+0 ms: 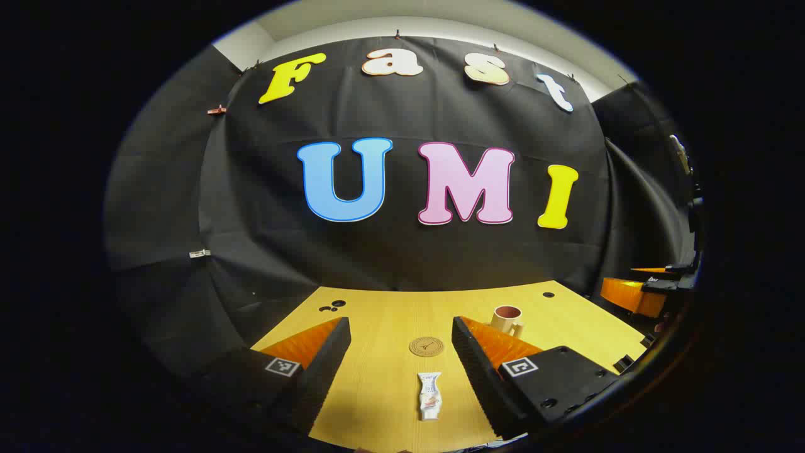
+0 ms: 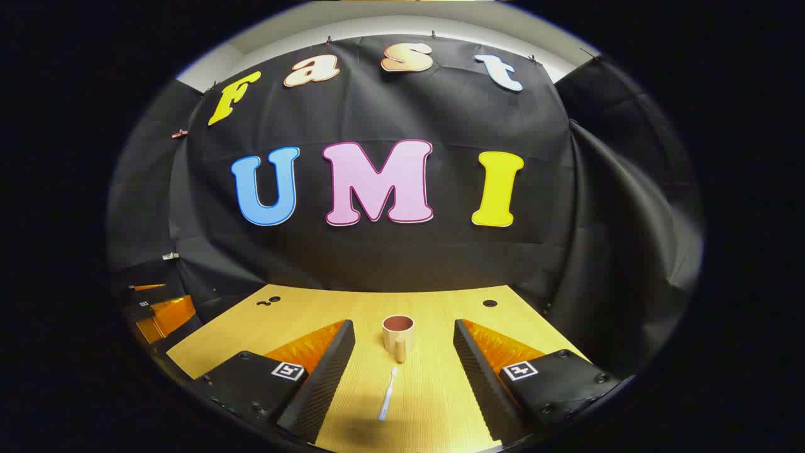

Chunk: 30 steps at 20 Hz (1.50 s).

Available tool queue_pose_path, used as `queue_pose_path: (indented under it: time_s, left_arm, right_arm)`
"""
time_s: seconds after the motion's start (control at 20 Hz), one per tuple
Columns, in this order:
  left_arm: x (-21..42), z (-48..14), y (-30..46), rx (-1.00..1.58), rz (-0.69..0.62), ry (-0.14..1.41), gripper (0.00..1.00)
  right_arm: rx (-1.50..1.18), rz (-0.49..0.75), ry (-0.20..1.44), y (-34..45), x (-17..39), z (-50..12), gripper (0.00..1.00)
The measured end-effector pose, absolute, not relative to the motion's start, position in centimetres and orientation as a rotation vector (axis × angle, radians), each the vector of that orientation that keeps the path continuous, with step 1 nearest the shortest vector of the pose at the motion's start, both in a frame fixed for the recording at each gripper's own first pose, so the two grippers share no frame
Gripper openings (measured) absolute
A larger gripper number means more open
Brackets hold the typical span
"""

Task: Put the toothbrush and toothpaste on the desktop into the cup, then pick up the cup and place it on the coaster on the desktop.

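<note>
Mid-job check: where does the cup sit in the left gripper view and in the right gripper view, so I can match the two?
Left gripper view: the cup stands right of centre on the desktop, beyond the coaster.
Right gripper view: the cup stands at centre, straight ahead between the hand-held gripper's fingers, beyond the toothbrush.
Shared landmark: the dark hole near the desktop's far right edge.

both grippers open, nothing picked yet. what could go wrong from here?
1. The thin white toothbrush lies flat on the yellow wooden desktop; the open right gripper could scrape the wood or slip off it.
2. The empty beige handled cup stands loose, so a tilted insertion might tip it.
3. The small white toothpaste tube between the left gripper fingers may squash.
</note>
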<state>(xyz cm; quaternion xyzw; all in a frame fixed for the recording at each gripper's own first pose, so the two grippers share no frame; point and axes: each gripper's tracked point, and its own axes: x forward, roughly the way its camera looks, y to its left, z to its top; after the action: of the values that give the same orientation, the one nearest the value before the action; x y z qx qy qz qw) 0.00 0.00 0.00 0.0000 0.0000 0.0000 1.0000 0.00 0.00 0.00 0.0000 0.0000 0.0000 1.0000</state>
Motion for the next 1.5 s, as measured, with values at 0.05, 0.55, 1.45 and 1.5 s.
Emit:
queue_pose_path:
  time_s: [0.05,0.55,1.45,1.5]
  left_arm:
    - [0.2,0.0,-0.1,0.003,-0.003,0.005,1.00]
    - [1.7,-1.0,-0.5,0.010,-0.008,0.040,1.00]
    - [6.3,-8.6,-3.0,-0.034,-0.097,0.311,1.00]
    - [6.8,-9.5,-3.0,-0.035,-0.094,0.343,1.00]
  right_arm:
    - [0.002,0.004,0.003,0.1,0.3,-0.1,0.97]
    - [-0.007,0.021,0.046,0.1,1.7,-1.1,0.97]
    - [0.003,0.079,0.156,0.4,5.0,-4.3,0.97]
    - [0.004,0.088,0.166,0.4,5.3,-4.6,0.97]
